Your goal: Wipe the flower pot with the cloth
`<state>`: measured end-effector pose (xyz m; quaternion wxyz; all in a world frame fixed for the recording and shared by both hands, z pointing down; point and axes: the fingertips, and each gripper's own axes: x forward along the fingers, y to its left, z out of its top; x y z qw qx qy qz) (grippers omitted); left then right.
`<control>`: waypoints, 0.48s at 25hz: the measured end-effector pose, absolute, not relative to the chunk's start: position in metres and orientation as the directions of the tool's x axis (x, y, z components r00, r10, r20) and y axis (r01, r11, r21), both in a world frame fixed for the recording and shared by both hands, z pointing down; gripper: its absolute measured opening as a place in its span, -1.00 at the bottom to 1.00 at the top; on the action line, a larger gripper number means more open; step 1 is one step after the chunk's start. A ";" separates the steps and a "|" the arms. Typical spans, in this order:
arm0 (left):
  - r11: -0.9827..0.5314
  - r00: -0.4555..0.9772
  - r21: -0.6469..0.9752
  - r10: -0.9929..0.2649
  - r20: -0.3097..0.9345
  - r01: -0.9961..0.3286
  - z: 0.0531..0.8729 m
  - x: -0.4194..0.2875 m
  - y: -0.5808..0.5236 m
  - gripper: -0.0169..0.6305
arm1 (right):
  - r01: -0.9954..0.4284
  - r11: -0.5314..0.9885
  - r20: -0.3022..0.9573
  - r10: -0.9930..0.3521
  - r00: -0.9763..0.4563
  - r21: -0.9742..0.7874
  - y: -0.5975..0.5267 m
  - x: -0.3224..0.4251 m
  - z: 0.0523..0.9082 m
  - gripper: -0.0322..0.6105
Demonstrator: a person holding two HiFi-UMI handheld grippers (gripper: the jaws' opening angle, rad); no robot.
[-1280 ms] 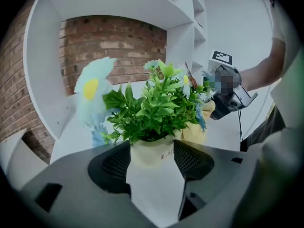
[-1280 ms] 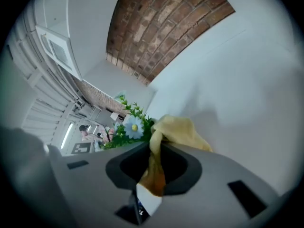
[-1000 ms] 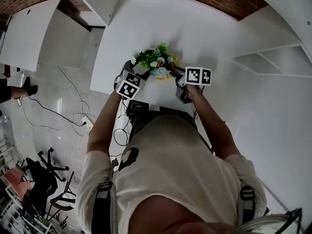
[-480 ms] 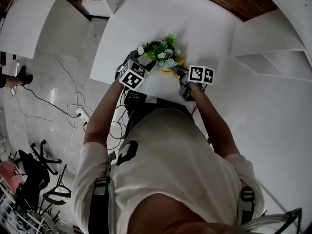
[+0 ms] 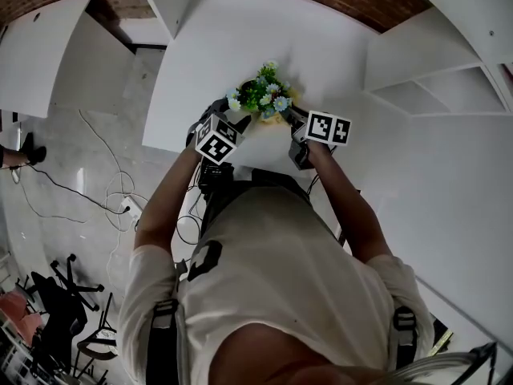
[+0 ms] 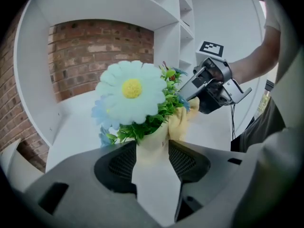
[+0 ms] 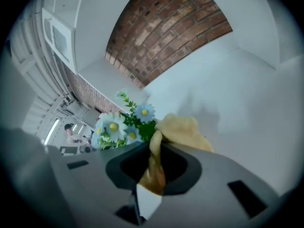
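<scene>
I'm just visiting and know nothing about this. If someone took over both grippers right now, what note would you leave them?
Left gripper: jaws closing, flower pot between them, not yet clamped.
Right gripper: shut on the yellow cloth.
Where: the pot of flowers stands on the white table. The cloth is bunched against its side below the leaves.
Done: cloth picked up and brought to the pot.
Left: steady the pot and wipe round it. The pictures don't show how much is already wiped.
</scene>
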<state>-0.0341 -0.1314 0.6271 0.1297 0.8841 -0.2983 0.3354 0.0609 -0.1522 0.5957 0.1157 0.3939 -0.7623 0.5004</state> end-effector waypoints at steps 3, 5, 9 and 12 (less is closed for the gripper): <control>-0.792 0.597 0.029 -0.435 0.674 -0.610 0.631 -0.029 -0.134 -0.25 | -0.725 0.179 0.589 -0.471 -0.657 -0.665 -0.154 0.058 0.612 -0.69; -0.790 0.593 0.029 -0.434 0.678 -0.612 0.635 -0.026 -0.135 -0.25 | -0.720 0.170 0.598 -0.449 -0.664 -0.672 -0.152 0.055 0.625 -0.69; -0.797 0.590 0.022 -0.429 0.684 -0.604 0.635 -0.024 -0.133 -0.25 | -0.722 0.172 0.619 -0.408 -0.671 -0.670 -0.142 0.050 0.641 -0.69; -0.796 0.591 0.014 -0.437 0.678 -0.605 0.631 -0.029 -0.132 -0.26 | -0.718 0.161 0.623 -0.393 -0.676 -0.677 -0.137 0.049 0.645 -0.69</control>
